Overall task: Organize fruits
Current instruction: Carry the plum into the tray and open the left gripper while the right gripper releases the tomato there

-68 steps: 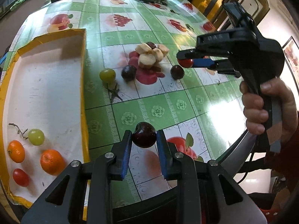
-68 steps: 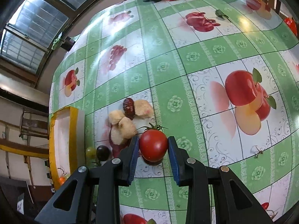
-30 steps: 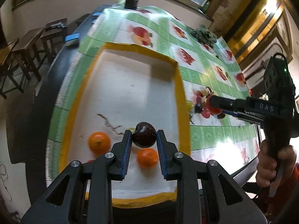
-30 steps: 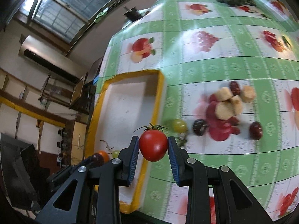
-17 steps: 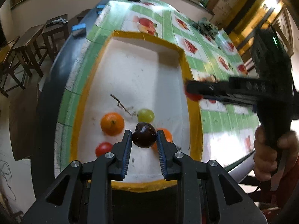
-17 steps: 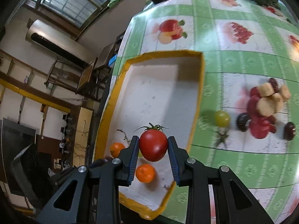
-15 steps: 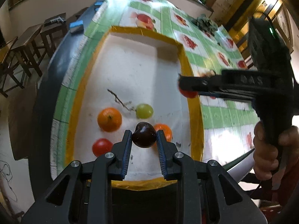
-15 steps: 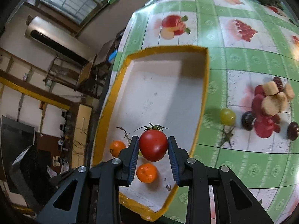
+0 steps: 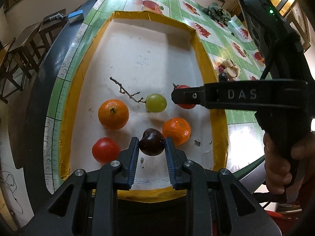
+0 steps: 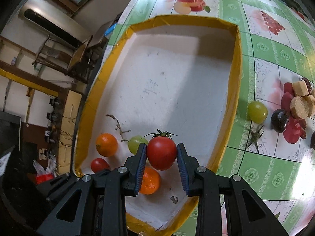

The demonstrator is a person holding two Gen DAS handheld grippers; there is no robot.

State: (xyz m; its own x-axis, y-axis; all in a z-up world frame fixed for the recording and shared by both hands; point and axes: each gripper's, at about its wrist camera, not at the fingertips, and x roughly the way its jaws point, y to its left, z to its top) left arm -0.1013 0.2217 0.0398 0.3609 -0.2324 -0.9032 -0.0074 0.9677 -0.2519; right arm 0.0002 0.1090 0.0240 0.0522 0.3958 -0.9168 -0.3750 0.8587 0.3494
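Observation:
My left gripper [image 9: 151, 144] is shut on a dark cherry [image 9: 152, 142], held low over the near end of the white tray with a yellow rim [image 9: 202, 63]. My right gripper [image 10: 161, 154] is shut on a red tomato with a green stem [image 10: 161, 152], also above the tray [image 10: 235, 90]. In the left wrist view the right gripper [image 9: 177, 97] reaches in from the right, tomato [image 9: 184, 87] partly hidden. Inside the tray lie two oranges [image 9: 113, 114] [image 9: 176, 130], a green grape [image 9: 156, 102], a small red tomato [image 9: 106, 149] and a twig [image 9: 126, 90].
On the green fruit-print tablecloth [image 10: 275, 45] right of the tray lie a green grape [image 10: 257, 111], a dark fruit [image 10: 279, 121], banana slices [image 10: 300, 103] and a tomato stem [image 10: 255, 135]. Chairs [image 9: 21, 45] stand beyond the table's left edge. A hand [image 9: 279, 167] holds the right gripper.
Both grippers have come down closer to the tray with their fruit. The right one has swung in from the table side to over the tray's near end.

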